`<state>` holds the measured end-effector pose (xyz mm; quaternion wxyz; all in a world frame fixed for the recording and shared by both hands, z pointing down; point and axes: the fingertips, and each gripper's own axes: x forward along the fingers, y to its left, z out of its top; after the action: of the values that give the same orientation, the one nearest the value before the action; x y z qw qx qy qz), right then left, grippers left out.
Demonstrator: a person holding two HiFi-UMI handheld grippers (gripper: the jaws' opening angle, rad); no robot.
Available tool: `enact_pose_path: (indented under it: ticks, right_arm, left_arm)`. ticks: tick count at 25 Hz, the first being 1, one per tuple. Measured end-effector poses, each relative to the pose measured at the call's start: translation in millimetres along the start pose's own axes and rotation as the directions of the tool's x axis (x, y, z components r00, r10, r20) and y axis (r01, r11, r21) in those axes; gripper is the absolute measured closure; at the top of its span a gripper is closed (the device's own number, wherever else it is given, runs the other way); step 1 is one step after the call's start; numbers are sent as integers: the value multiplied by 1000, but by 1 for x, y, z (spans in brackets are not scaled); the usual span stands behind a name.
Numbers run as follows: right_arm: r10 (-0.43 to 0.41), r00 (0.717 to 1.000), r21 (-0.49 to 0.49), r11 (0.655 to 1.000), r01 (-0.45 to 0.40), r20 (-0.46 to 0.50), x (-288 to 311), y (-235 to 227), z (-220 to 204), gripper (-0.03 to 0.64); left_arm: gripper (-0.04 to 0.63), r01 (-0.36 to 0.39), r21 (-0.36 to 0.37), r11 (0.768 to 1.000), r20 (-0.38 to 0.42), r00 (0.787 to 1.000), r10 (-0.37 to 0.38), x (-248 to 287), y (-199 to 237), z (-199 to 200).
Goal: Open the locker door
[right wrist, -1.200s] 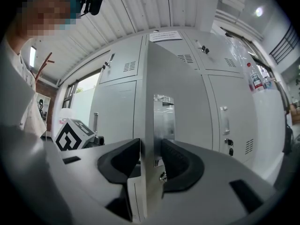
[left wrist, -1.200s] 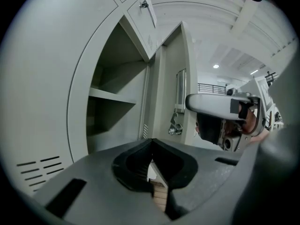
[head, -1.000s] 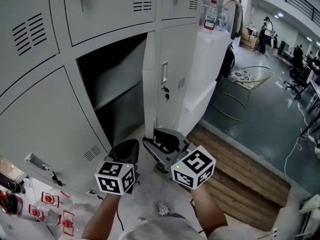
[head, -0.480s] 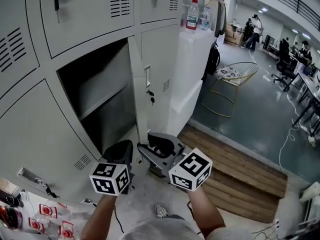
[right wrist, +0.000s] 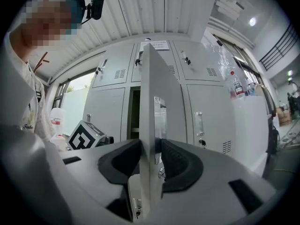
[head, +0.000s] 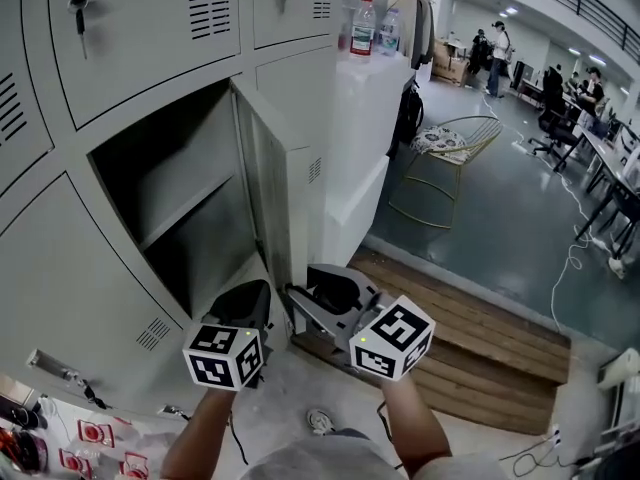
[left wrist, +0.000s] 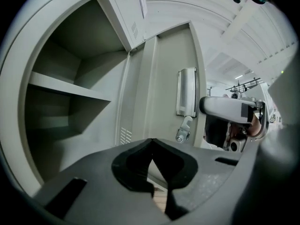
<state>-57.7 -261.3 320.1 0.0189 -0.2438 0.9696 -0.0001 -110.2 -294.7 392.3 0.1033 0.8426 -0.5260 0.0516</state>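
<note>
The grey locker door [head: 268, 183] stands swung out from its open compartment [head: 170, 198], nearly edge-on in the head view. My right gripper [head: 305, 293] is shut on the door's free edge low down. In the right gripper view the door edge [right wrist: 151, 102] runs straight between the pads of that gripper [right wrist: 151, 146], with the door's handle just above. My left gripper [head: 255, 298] hovers beside it, shut and holding nothing. In the left gripper view its jaws [left wrist: 151, 142] meet in front of the door's chrome handle [left wrist: 186, 93] and lock [left wrist: 182, 134].
Other shut lockers surround the compartment, some with keys [head: 80, 8] in them. A white cabinet [head: 360, 148] with bottles [head: 363, 26] on top stands right of the door. A gold wire chair [head: 445, 163] and a wooden platform [head: 470, 348] lie to the right.
The door has swung further open, from showing its front face to standing nearly edge-on. My right gripper kept its hold on the edge; the left stayed beside it.
</note>
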Motion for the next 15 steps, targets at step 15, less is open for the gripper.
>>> enact_pose_path:
  ticks: [15]
  right_arm:
    - [-172,985,11,985,172,12,-38,-57,1,525]
  left_arm:
    - [589,60,18,998,-12,998,-60,30,-32,1]
